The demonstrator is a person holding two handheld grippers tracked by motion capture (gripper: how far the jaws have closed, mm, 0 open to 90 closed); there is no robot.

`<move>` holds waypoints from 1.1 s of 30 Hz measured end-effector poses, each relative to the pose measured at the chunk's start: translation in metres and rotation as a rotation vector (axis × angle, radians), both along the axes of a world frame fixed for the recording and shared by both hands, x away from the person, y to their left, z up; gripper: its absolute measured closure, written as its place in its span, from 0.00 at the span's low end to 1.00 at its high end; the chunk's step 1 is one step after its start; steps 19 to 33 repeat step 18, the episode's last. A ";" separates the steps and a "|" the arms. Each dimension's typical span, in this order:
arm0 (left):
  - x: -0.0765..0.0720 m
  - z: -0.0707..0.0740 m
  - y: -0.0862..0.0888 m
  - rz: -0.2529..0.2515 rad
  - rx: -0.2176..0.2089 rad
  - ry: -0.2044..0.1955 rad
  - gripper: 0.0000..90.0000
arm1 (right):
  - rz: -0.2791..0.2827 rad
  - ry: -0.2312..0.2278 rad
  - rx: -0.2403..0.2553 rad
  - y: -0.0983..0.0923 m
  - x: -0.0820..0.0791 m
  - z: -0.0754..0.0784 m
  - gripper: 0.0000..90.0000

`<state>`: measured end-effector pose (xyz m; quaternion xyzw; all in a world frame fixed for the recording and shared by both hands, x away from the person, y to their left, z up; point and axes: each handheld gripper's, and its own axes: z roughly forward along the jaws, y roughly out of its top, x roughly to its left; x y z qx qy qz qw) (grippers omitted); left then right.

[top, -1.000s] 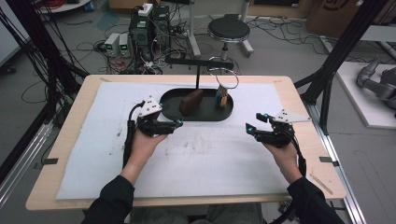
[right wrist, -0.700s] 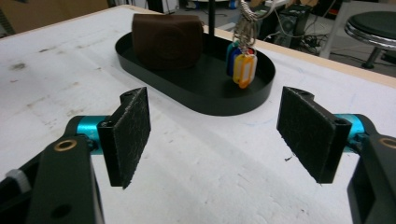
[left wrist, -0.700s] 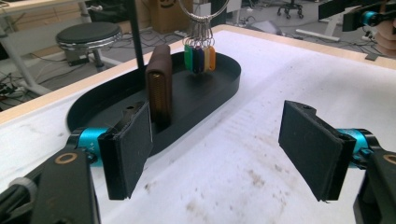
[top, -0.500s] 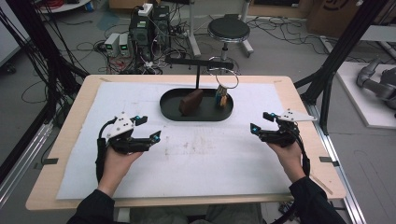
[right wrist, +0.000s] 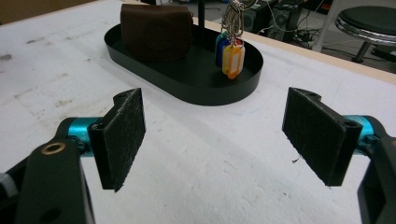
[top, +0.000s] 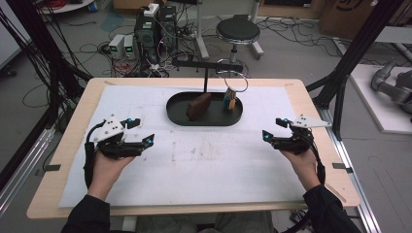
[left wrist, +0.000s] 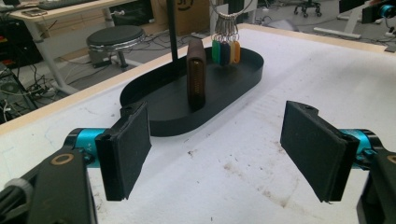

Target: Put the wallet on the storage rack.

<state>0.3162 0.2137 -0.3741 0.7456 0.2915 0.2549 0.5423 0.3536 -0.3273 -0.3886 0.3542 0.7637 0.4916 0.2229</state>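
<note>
A black oval tray (top: 177,116) sits at the back middle of the white mat. A brown wallet (top: 198,106) stands on edge in it. Beside the wallet, a key ring with coloured tags (top: 230,100) hangs from a black stand (top: 206,73). My left gripper (top: 142,131) hovers open over the mat, left of the tray and apart from it. My right gripper (top: 273,128) is open to the tray's right; its jaws have just been opening and nothing is between them. Both gripper views look at the wallet (left wrist: 196,74) (right wrist: 156,30), the tags (left wrist: 225,51) (right wrist: 231,56) and the tray (left wrist: 154,123) (right wrist: 210,91) beyond wide-open jaws.
The white mat (top: 209,165) covers most of the wooden table (top: 77,107). A round stool (top: 238,30), computer boxes (top: 153,29) and cables lie on the floor behind. Black frame posts (top: 354,53) stand at the table's far corners.
My left hand has drawn its gripper away from the tray, to the left and toward the near edge. The right gripper has stayed where it was.
</note>
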 end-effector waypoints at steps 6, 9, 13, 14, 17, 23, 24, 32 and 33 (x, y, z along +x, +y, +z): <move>0.002 -0.001 -0.003 -0.003 -0.002 0.002 0.27 | -0.007 -0.004 -0.005 -0.004 -0.004 0.001 0.24; 0.004 -0.001 -0.005 -0.009 -0.003 0.004 0.27 | -0.007 -0.004 -0.014 -0.004 -0.004 0.000 0.24; 0.005 -0.002 -0.006 -0.015 -0.011 0.005 0.27 | -0.007 0.000 -0.018 -0.004 -0.005 0.000 0.24; 0.005 -0.002 -0.006 -0.015 -0.012 0.006 0.27 | -0.006 0.001 -0.019 -0.004 -0.005 0.000 0.24; 0.005 -0.002 -0.005 -0.013 -0.011 0.005 0.27 | -0.007 0.000 -0.021 -0.004 -0.004 -0.001 0.24; 0.005 -0.002 -0.005 -0.011 -0.014 0.005 0.27 | -0.007 -0.001 -0.020 -0.004 -0.004 -0.001 0.24; 0.005 -0.002 -0.005 -0.011 -0.014 0.005 0.27 | -0.007 -0.001 -0.020 -0.004 -0.004 -0.001 0.24; 0.005 -0.002 -0.005 -0.011 -0.014 0.005 0.27 | -0.007 -0.001 -0.020 -0.004 -0.004 -0.001 0.24; 0.005 -0.002 -0.005 -0.011 -0.014 0.005 0.27 | -0.007 -0.001 -0.020 -0.004 -0.004 -0.001 0.24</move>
